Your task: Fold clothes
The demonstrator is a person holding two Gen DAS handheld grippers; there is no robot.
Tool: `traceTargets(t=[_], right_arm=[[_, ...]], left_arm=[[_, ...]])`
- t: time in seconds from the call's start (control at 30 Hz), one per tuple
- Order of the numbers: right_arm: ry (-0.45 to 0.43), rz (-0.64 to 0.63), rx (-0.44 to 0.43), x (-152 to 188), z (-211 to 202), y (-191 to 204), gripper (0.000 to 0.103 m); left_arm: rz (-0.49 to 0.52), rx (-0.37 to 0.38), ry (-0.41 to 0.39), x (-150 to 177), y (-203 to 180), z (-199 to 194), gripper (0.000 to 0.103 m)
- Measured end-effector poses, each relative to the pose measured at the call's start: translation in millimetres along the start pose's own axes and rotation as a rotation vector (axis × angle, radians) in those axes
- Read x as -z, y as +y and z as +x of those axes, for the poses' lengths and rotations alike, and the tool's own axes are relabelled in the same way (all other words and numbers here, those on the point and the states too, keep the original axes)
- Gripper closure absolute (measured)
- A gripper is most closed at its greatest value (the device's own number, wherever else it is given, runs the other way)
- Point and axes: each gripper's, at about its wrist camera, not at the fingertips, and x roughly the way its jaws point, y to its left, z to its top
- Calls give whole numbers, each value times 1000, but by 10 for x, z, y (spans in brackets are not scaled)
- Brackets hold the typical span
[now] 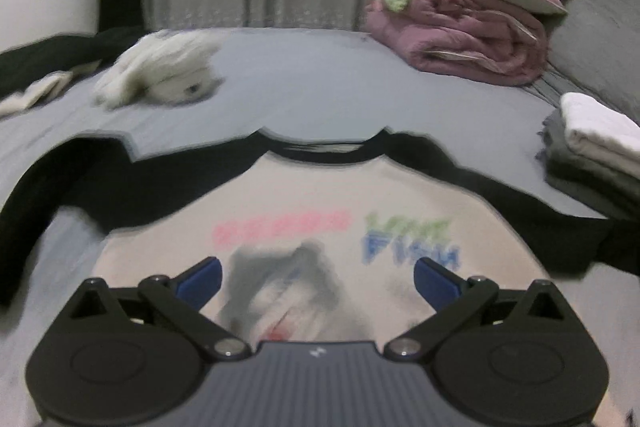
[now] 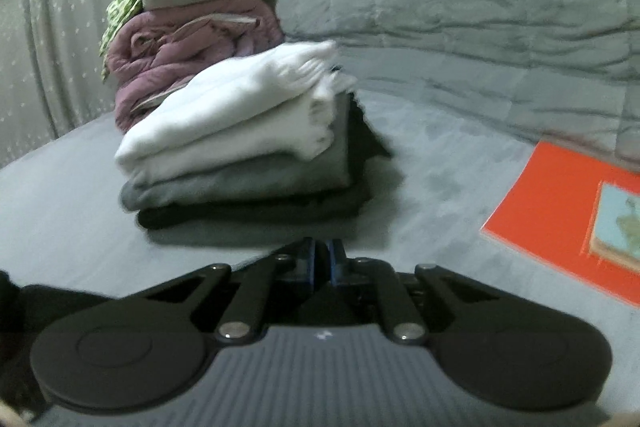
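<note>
A cream raglan shirt (image 1: 320, 195) with black sleeves and a blurred print lies spread flat on the grey bed (image 1: 340, 87), collar away from the camera. Above its chest the left hand-held gripper (image 1: 318, 277) has its blue pads wide apart, holding nothing. The right hand-held gripper (image 2: 323, 259) has its pads together, nothing visible between them, facing a folded stack (image 2: 240, 147) beside an orange book (image 2: 560, 211).

Above the T-shirt (image 1: 320, 211), the left tongs (image 1: 318, 277) hovered with blue pads (image 1: 204, 277) spread wide and empty. The right tongs (image 2: 322, 261) pointed past it, pads pressed together, gripping nothing visible.
</note>
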Motion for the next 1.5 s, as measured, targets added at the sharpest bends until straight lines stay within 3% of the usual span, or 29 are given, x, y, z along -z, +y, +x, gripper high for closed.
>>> traceTargets(t=[0.13, 0.3, 0.43, 0.57, 0.63, 0.73, 0.83, 0.93, 1.2, 1.37, 1.5], right_arm=[[-11, -5, -2, -102, 51, -134, 96], [-68, -71, 52, -334, 111, -246, 100], [-52, -87, 72, -510, 209, -434, 100], [35, -57, -5, -533, 179, -583, 96], [73, -25, -50, -478, 125, -616, 85], [107, 9, -95, -395, 44, -618, 49], [127, 20, -135, -354, -49, -545, 48], [154, -21, -194, -342, -154, -345, 48], [263, -256, -392, -100, -53, 777, 40], [243, -486, -441, 60, 187, 1463, 40], [232, -571, -480, 218, 354, 1716, 42]], left_arm=[[48, 45, -53, -177, -290, 380, 1], [67, 61, -58, -255, -394, 796, 5], [30, 57, -29, -270, -277, 1018, 6], [-90, 75, -15, -315, -87, 1108, 6], [-118, 71, -27, -350, -52, 1135, 6], [-156, 78, -31, -372, -36, 1222, 6], [-117, 58, 12, -373, -121, 1339, 0], [-41, 14, 28, -367, -240, 1370, 0], [-50, 4, 23, -351, -207, 1349, 1], [-44, 5, 32, -372, -206, 1374, 0], [-56, 17, 32, -383, -177, 1386, 0]])
